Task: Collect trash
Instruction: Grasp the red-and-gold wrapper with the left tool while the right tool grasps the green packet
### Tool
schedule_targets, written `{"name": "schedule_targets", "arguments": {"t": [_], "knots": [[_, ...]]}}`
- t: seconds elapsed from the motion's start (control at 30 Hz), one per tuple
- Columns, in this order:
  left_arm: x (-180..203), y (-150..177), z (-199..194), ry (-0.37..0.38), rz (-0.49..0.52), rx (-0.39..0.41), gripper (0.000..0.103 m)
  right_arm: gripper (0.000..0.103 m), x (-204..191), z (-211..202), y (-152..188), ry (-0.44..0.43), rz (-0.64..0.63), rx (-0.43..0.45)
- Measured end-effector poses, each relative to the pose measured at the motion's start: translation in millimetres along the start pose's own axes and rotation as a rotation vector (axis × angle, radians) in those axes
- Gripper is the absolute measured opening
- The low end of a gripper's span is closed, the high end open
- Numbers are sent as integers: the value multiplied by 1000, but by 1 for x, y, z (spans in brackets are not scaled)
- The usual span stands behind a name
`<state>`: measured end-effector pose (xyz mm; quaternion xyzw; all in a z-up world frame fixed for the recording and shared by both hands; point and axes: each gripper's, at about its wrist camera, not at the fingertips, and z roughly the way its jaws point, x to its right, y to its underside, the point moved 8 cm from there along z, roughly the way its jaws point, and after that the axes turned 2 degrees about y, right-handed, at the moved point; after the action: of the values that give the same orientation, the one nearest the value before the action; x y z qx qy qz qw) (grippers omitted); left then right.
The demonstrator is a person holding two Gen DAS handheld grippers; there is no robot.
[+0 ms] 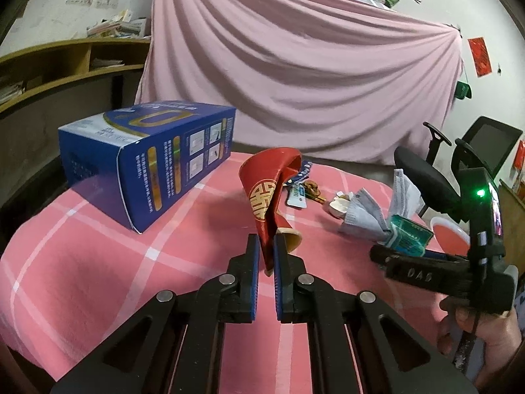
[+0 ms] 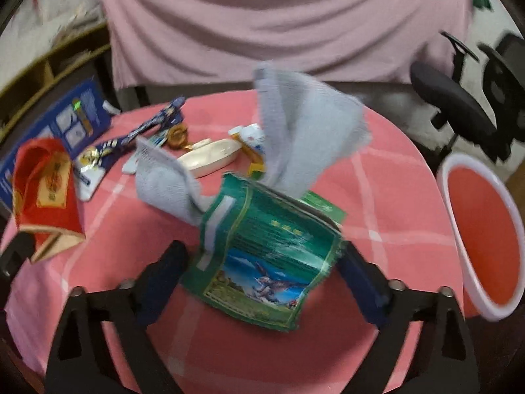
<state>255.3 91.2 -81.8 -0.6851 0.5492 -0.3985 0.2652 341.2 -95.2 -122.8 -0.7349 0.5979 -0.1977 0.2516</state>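
My left gripper (image 1: 266, 244) is shut on a red paper envelope with a gold emblem (image 1: 266, 193) and holds it upright above the pink checked tablecloth (image 1: 98, 262). The envelope also shows in the right wrist view (image 2: 46, 193). My right gripper (image 2: 262, 262) is shut on a green packet (image 2: 265, 256) together with a grey-blue face mask (image 2: 305, 131), held above the table. It also shows in the left wrist view (image 1: 407, 246). A red bin with a white rim (image 2: 485, 239) stands right of the table.
A blue carton (image 1: 147, 157) lies at the table's left. Loose wrappers (image 2: 131, 138), a white shell-like lid (image 2: 210, 159) and small scraps (image 2: 252, 138) lie at the table's far side. A black office chair (image 2: 459, 105) stands at the right, a pink sheet (image 1: 295, 65) hangs behind.
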Motion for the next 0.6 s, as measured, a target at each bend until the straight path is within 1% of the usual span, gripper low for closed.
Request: {"name": "schedule_targets", "arguments": {"t": [0.03, 0.1, 0.13, 0.3, 0.5, 0.6], "knots": [[2, 0, 1, 3, 6, 0, 5, 75, 4, -1, 1, -12, 25, -1], [4, 1, 0, 7, 16, 5, 5, 70, 9, -2, 1, -25, 52, 3], [6, 1, 0, 7, 20, 7, 5, 69, 10, -3, 1, -30, 57, 5], [10, 0, -1, 13, 38, 26, 5, 66, 6, -13, 6, -49, 49, 25], [23, 3, -11, 20, 78, 78, 4, 65, 16, -29, 12, -116, 125, 53], [32, 5, -18, 23, 105, 113, 4, 65, 20, -44, 17, -171, 163, 105]]}}
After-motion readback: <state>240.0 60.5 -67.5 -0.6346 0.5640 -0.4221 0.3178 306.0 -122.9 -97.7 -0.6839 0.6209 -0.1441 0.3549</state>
